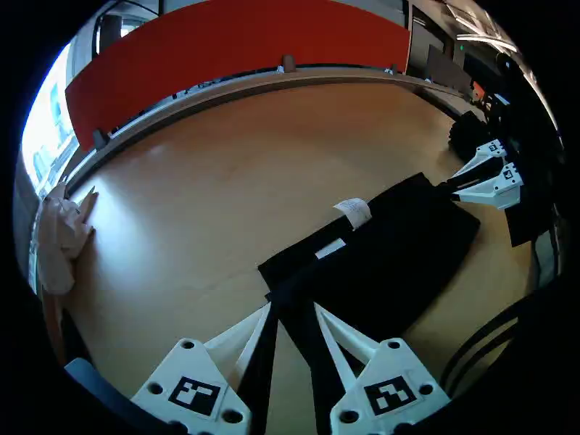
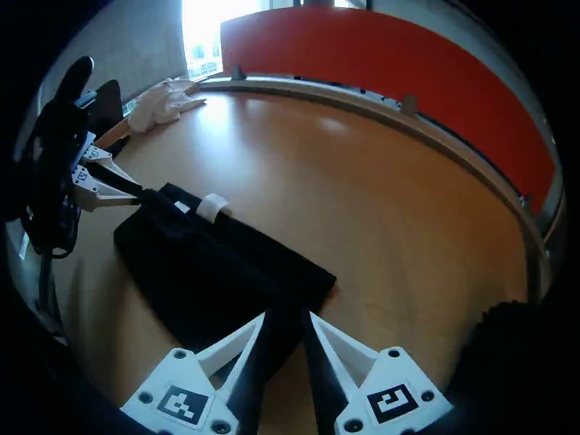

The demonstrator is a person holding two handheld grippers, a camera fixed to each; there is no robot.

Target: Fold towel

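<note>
Pinched almost closed, the left claw [image 1: 292, 310] has a near corner of the towel [image 1: 395, 254] between its fingers. The right claw [image 2: 286, 317] is drawn in the same way on the corner at the opposite end, dark cloth bunched between its white prongs. The towel lies between them on the counter [image 1: 232, 167], a long black rectangle already doubled over. Its upper layer sits slightly off the lower one, so a strip of the under layer shows along one side.

The main risk, as I judge it, is that either claw has caught only one layer; lifting would then peel the fold open rather than carry it whole. Uneven pull from the two ends could skew the edges, or drag the towel across the smooth, glossy wood, which looks to offer little grip. The fabric looks soft, matte and limp, so an unheld middle would likely sag. A white label [image 1: 353, 210] sticks up at the towel's edge and could end up on the outside. A pale cloth [image 1: 61, 235] lies well apart at the counter's edge, near the red panel [image 1: 239, 43].
</note>
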